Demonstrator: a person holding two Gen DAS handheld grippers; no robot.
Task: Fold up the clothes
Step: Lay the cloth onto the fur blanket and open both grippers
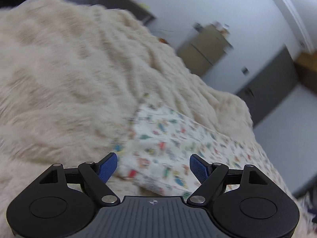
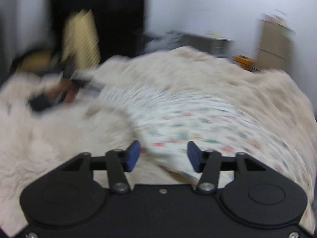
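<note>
The left tool (image 1: 153, 165) hangs with blue pads spread wide, gripping nothing, just above the white cloth printed with small coloured figures (image 1: 170, 144). The right tool (image 2: 163, 155) is likewise spread and empty. The cloth lies on a fluffy cream blanket (image 1: 65, 75); a blurred brown cardboard box (image 1: 206, 47) stands beyond, contents unseen.

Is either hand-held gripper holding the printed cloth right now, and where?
Neither. Left hand-held gripper and right hand-held gripper are open, empty, above the printed cloth.
</note>
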